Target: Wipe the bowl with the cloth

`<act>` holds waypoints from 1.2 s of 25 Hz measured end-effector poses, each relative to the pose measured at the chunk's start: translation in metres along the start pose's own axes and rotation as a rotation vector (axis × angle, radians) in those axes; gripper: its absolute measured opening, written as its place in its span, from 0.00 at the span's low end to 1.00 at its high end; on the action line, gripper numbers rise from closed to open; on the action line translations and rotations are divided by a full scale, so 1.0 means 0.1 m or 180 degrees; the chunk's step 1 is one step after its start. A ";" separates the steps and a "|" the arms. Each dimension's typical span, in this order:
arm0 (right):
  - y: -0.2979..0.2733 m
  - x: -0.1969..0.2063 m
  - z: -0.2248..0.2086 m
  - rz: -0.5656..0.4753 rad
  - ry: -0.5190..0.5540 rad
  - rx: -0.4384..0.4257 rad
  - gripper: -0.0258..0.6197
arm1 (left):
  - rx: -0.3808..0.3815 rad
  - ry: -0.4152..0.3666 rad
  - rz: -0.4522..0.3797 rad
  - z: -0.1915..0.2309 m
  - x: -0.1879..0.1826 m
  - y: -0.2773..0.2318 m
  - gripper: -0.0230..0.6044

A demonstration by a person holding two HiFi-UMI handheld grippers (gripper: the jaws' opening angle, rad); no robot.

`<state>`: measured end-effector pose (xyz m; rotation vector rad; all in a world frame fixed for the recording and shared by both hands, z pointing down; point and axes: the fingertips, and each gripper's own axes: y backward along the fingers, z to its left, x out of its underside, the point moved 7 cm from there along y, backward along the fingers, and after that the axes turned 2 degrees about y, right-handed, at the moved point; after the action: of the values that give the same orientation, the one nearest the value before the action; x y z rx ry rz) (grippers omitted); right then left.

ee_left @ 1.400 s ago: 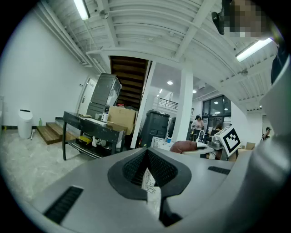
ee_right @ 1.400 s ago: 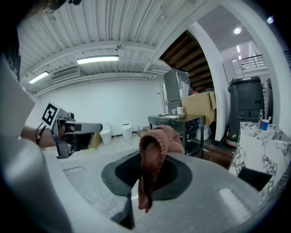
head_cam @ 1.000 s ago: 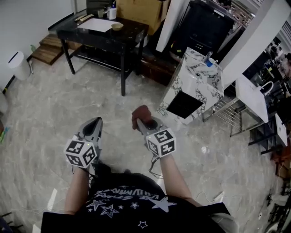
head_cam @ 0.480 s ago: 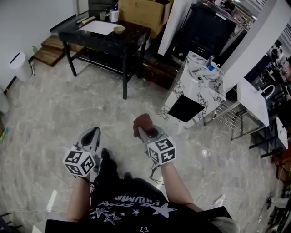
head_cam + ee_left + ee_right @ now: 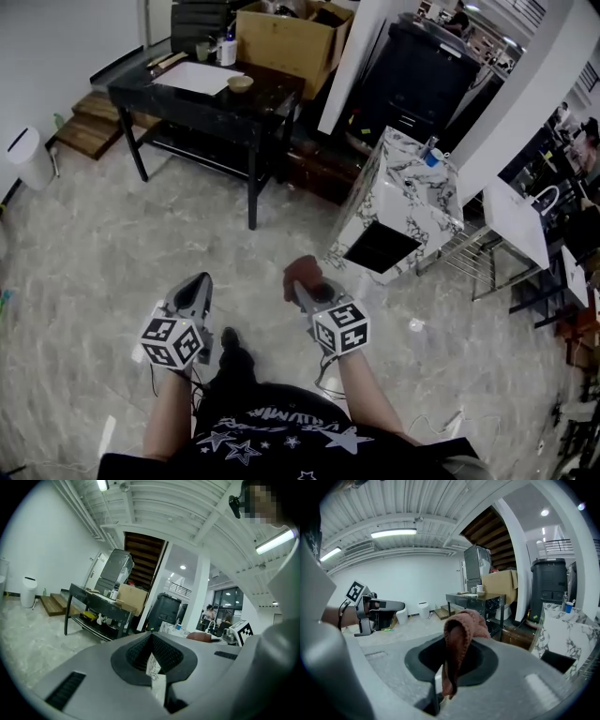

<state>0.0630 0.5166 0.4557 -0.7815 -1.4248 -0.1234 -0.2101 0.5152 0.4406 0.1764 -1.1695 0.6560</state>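
room: marble-pattern floor [image 5: 94, 244], person standing mid-floor; black table [image 5: 277, 80] far left, cardboard box [image 5: 286, 42] behind it, marble-clad cabinet [image 5: 408, 187] far right.
bowl: small, tan, bowl [image 5: 241, 82] on the far table next to a white sheet [image 5: 192, 77]; well apart from both grippers.
bowl axis: looks upright, mouth up; round, so no long axis. Too small for more.
cloth: reddish-brown cloth [image 5: 459, 639], pinched in the right gripper, bunched over the jaw tips.
cloth axis: long axis runs along the jaws; folded end points far, toward the table, loose tail hangs back down between the jaws.
right gripper: right gripper [image 5: 300, 289] clamped on the cloth, held low over the floor.
left gripper: left gripper [image 5: 151, 645] fully closed, nothing in it.
step: carry/approach; no wiping started, judging by the gap to the bowl.
next: close in on the table, bring cloth end down into the bowl. Left gripper probably has to open and steady the rim, else the bowl likely slides.
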 end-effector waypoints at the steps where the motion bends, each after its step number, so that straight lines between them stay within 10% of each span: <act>1: -0.10 -0.08 -0.04 -0.0017 -0.0003 0.0019 0.12 | 0.0019 -0.0003 -0.0008 0.09 -0.08 -0.09 0.05; 30: -2.37 -1.10 -0.45 0.0144 0.0018 0.0170 0.12 | 0.0368 -0.0045 0.0189 1.87 -1.12 -1.51 0.05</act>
<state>-0.0427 0.2736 0.4547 -0.7683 -1.3987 -0.0526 -0.2999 0.2659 0.4458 0.2452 -1.1546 0.7764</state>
